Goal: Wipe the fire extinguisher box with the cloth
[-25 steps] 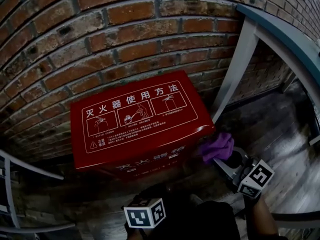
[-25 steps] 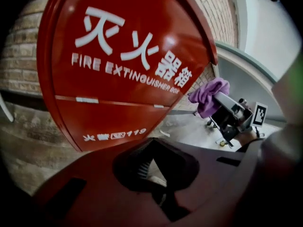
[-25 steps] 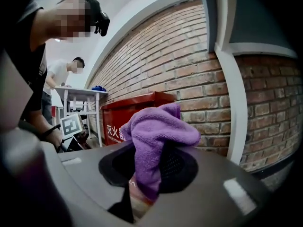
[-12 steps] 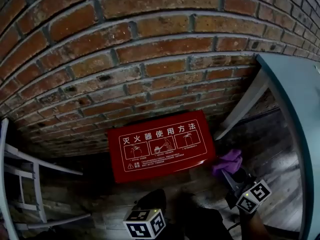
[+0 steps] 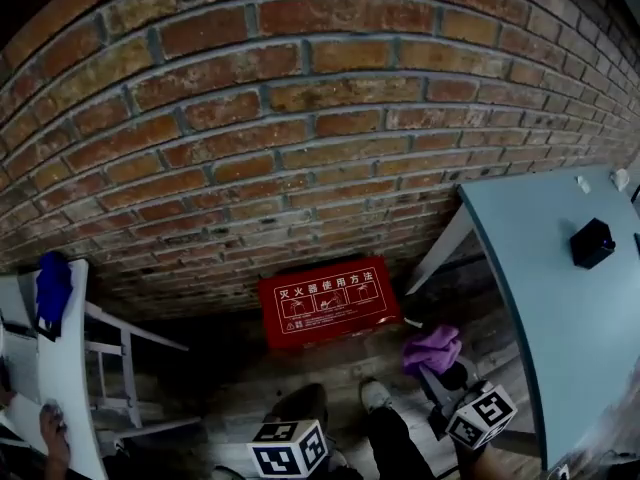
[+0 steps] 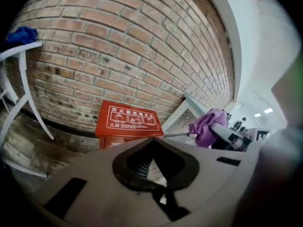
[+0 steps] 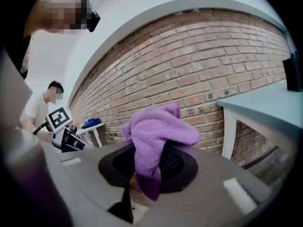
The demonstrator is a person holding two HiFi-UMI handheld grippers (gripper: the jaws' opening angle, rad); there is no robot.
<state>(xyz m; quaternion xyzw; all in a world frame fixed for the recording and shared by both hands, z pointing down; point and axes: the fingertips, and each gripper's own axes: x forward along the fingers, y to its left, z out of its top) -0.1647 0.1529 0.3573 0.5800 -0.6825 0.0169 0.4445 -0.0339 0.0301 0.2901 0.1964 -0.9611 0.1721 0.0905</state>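
Right off, we see the right gripper [image 7: 143, 178] clenched on the cloth [image 7: 157, 135]. The purple cloth bunches up above the jaws and a tail of it hangs down between them. We read the left gripper [image 6: 152, 148] as closed too, its jaws together with nothing in them.

In the head view both grippers sit at the near edge, left one near the middle and right one further right, each with its marker cube facing up. The cloth [image 5: 432, 348] is off the box [image 5: 328, 301], just to its right and nearer to us, with no contact that we can see. From the left gripper view the cloth shows up to the right of the box as well, apart from it.

The box is red with white print and diagrams on its top. It sits low on the floor [image 5: 250, 398], right up against the brick wall [image 5: 300, 118] at the far side.

We mark a pale blue table [image 5: 560, 308] on the right, with a small black object [image 5: 592, 242] on it. On the left stands a white rack [image 5: 62, 368] with a blue rag [image 5: 52, 280] draped over it, and a hand [image 5: 52, 430] shows at the near left corner. A shoe [image 5: 375, 395] shows between the grippers.
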